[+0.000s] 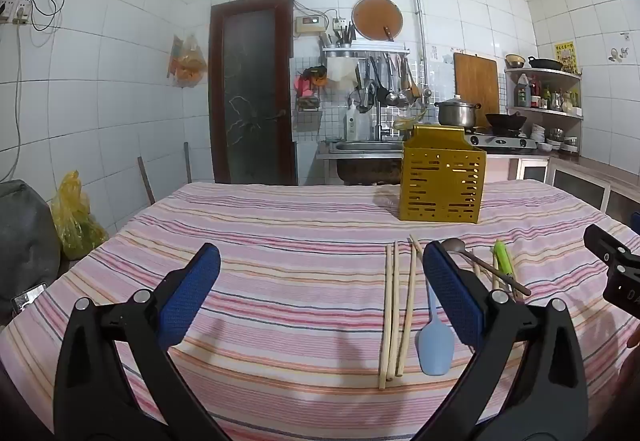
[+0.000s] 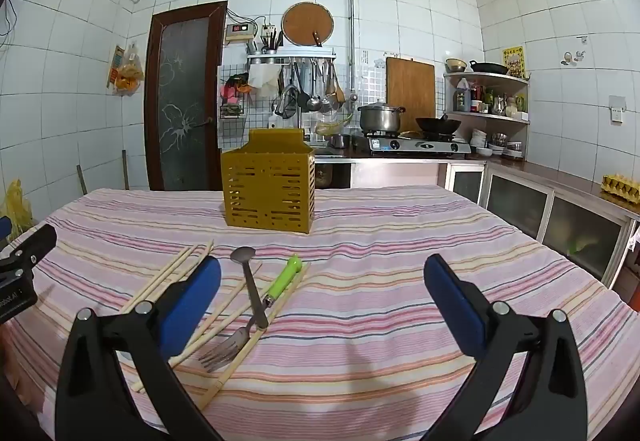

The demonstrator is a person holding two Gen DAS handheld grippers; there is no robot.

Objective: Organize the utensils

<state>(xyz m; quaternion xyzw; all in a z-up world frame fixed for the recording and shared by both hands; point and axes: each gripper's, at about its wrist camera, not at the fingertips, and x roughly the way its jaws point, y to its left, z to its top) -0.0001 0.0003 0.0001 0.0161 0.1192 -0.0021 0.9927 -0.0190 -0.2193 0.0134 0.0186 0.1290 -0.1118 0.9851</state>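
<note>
Both my left gripper and right gripper hang with jaws spread, empty, over the striped table, the holder upright at its far side. I count one spoon crossing one fork, amid chopsticks. Only the left view shows the blue spatula.

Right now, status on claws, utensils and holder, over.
Left claw and right claw open, empty. Wooden chopsticks, pale blue spatula, metal spoon, green-handled fork loose on striped cloth. Slotted yellow holder upright behind, path unobstructed.
</note>
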